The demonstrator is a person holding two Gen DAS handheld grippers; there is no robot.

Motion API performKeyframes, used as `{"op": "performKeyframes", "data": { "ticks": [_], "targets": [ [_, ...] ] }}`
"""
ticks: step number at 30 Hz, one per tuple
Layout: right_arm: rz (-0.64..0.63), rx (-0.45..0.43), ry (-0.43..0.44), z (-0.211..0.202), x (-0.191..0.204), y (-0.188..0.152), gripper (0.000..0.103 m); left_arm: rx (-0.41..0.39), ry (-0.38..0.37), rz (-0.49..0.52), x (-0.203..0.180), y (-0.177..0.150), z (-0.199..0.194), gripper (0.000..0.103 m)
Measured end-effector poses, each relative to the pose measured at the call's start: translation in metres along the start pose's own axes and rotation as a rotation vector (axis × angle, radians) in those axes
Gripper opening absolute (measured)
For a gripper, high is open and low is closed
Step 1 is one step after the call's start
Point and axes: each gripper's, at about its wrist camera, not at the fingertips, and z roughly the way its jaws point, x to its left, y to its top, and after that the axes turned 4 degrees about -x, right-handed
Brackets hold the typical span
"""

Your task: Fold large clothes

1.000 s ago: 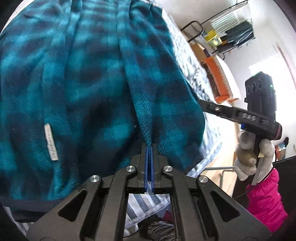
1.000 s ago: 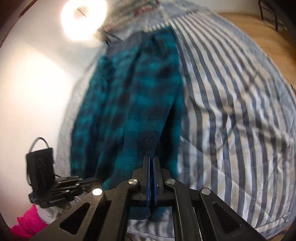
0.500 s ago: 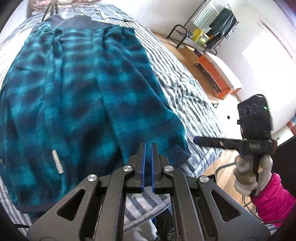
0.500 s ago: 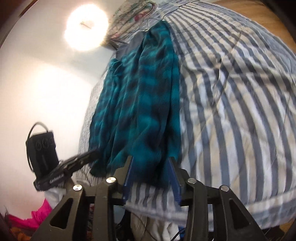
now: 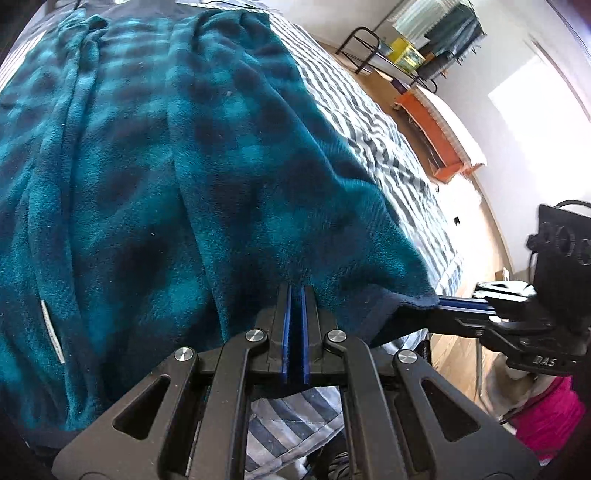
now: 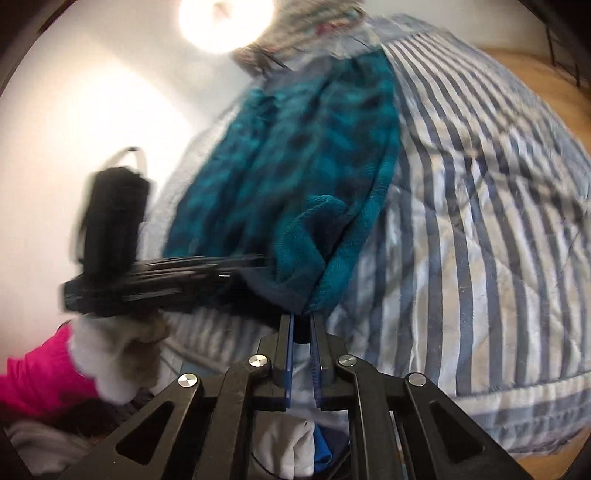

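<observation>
A large teal and black checked fleece garment [image 5: 155, 155] lies lengthwise on the striped bed [image 5: 373, 114], folded along its length. It also shows in the right wrist view [image 6: 314, 140]. My left gripper [image 5: 294, 291] is shut on the garment's near dark hem, a little in from the corner. My right gripper [image 6: 303, 317] is shut on the hem's corner [image 6: 291, 295]; in the left wrist view it [image 5: 436, 303] pinches that corner from the right. The hem hangs just off the bed's near edge.
The blue and white striped duvet [image 6: 480, 221] covers the bed to the right of the garment. An orange bench [image 5: 436, 133] and a clothes rack [image 5: 424, 44] stand on the wooden floor beyond. A bright lamp [image 6: 225, 22] and crumpled bedding are at the bed's far end.
Both grippers let go of the garment half a second ago, the right jaws wide open. Both have now closed on the near hem, the right at its corner.
</observation>
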Motion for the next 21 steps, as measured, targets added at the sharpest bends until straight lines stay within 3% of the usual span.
{"op": "performKeyframes", "data": {
  "ticks": [3,6,8,9,10,11,12,13,17,21],
  "targets": [
    [-0.022,0.094,-0.108,0.018,-0.008,-0.015,0.0,0.013,0.012,0.011,0.001,-0.003,0.008,0.0],
    [0.015,0.087,-0.082,0.018,-0.019,-0.021,0.001,-0.005,0.029,0.024,-0.006,-0.004,0.0,0.0],
    [0.042,0.035,-0.051,0.003,-0.026,-0.02,0.008,-0.045,0.038,0.037,-0.015,-0.007,-0.012,0.0],
    [0.043,0.01,-0.052,-0.005,-0.028,-0.019,0.015,-0.072,0.042,0.052,-0.023,-0.009,-0.017,0.003],
    [0.042,-0.018,-0.063,-0.014,-0.032,-0.017,0.031,-0.095,0.049,0.072,-0.031,-0.011,-0.021,0.006],
    [0.043,-0.04,-0.08,-0.02,-0.035,-0.015,0.035,-0.11,0.049,0.09,-0.038,-0.014,-0.023,0.019],
    [0.049,-0.056,-0.095,-0.027,-0.039,-0.014,0.035,-0.125,0.044,0.115,-0.049,-0.017,-0.023,0.034],
    [0.062,-0.069,-0.108,-0.032,-0.045,-0.011,0.035,-0.131,0.038,0.144,-0.06,-0.02,-0.021,0.038],
    [0.102,-0.115,-0.136,-0.05,-0.068,0.0,0.036,-0.103,0.051,0.257,-0.096,-0.03,0.0,0.043],
    [0.12,-0.144,-0.152,-0.065,-0.08,0.009,0.036,-0.05,0.112,0.247,-0.104,-0.031,0.027,0.048]
  ]
}}
